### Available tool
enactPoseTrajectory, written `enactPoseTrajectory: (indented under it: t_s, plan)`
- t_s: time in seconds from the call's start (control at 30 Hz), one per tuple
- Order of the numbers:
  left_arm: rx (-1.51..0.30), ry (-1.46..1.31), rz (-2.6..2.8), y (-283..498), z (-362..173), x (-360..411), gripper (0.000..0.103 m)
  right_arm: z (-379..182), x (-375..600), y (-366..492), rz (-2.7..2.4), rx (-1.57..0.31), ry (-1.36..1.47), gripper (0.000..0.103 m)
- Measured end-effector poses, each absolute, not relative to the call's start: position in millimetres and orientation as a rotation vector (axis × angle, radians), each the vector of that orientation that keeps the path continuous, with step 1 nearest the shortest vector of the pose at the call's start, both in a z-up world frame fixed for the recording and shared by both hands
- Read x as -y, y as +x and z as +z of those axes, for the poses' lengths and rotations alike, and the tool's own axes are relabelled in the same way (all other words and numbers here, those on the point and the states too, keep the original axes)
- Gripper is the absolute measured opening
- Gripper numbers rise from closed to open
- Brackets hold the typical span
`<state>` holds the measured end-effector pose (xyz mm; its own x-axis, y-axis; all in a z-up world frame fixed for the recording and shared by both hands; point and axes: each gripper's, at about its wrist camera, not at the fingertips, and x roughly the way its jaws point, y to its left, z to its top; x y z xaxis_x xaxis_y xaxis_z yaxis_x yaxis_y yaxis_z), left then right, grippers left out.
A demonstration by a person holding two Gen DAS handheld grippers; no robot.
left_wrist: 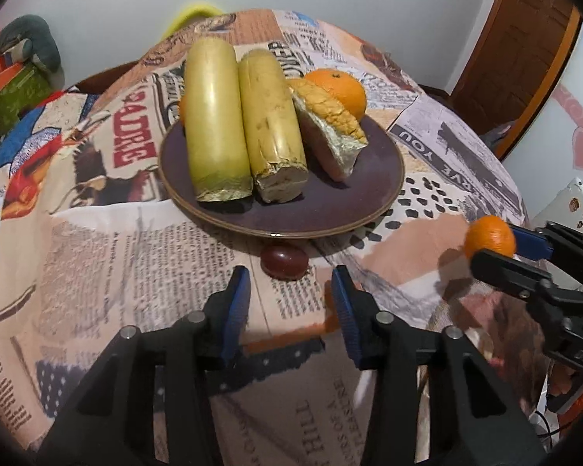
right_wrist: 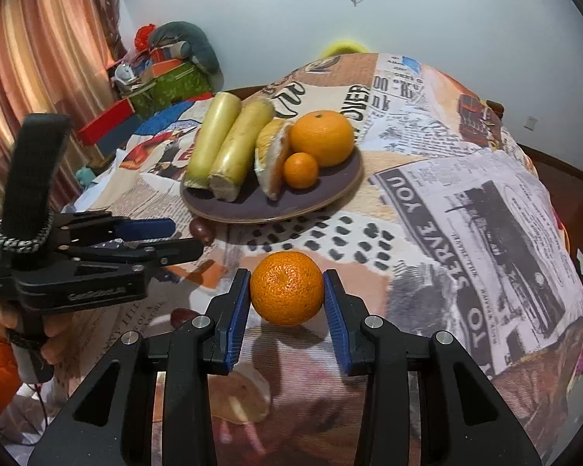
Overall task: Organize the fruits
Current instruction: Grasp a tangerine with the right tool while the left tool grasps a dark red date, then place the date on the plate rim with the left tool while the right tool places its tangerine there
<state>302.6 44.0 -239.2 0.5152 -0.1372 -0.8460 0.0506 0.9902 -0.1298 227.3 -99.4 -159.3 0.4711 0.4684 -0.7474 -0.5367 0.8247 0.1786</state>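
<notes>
A dark purple plate [left_wrist: 369, 198] [right_wrist: 330, 190] holds two long yellow fruits [left_wrist: 217, 116] [right_wrist: 229, 143], a cut wedge [left_wrist: 330, 124] [right_wrist: 270, 163], a large orange [left_wrist: 340, 85] [right_wrist: 322, 136] and a small orange [right_wrist: 300, 170]. My right gripper [right_wrist: 286, 291] is shut on a mandarin [right_wrist: 286, 293] [left_wrist: 489, 239], held just above the cloth in front of the plate. My left gripper [left_wrist: 289, 291] is open and empty, with a small dark red fruit [left_wrist: 284, 262] [right_wrist: 201, 230] lying just ahead of it by the plate's front rim.
The table is covered with a newspaper-print cloth [left_wrist: 97, 272] [right_wrist: 466, 213]. Another dark red fruit [right_wrist: 182, 316] lies near the right gripper's left finger. Boxes and cushions [right_wrist: 167, 66] stand against the wall beyond the table. A wooden door [left_wrist: 517, 39] is at the right.
</notes>
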Motion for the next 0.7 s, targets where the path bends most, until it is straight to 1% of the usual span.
enactPoseTrajectory:
  t_s: [0.13,0.2,0.23,0.47,0.7]
  plan:
    - [-1.018,-0.090,-0.105,309.9,-241.7,-42.7,0.036,-159.0,105.0,230.1,0.607,-0.888,-0.084,0.034]
    - [-1.012,-0.071,-0.098,311.6,-242.7,-40.7,0.028,-159.6,106.7,231.7,0.605,-0.888,-0.083,0.034]
    - [-1.010,-0.059,-0.096,312.1,-243.2,-39.5,0.027,-159.8,107.5,232.3,0.604,-0.889,-0.083,0.034]
    - [-0.985,-0.058,-0.099,302.4,-236.6,-42.5,0.026,-157.3,106.6,236.6,0.604,-0.878,-0.083,0.034]
    - [-0.921,-0.087,-0.097,291.8,-211.5,-56.7,0.027,-149.8,100.5,246.4,0.610,-0.858,-0.087,0.034]
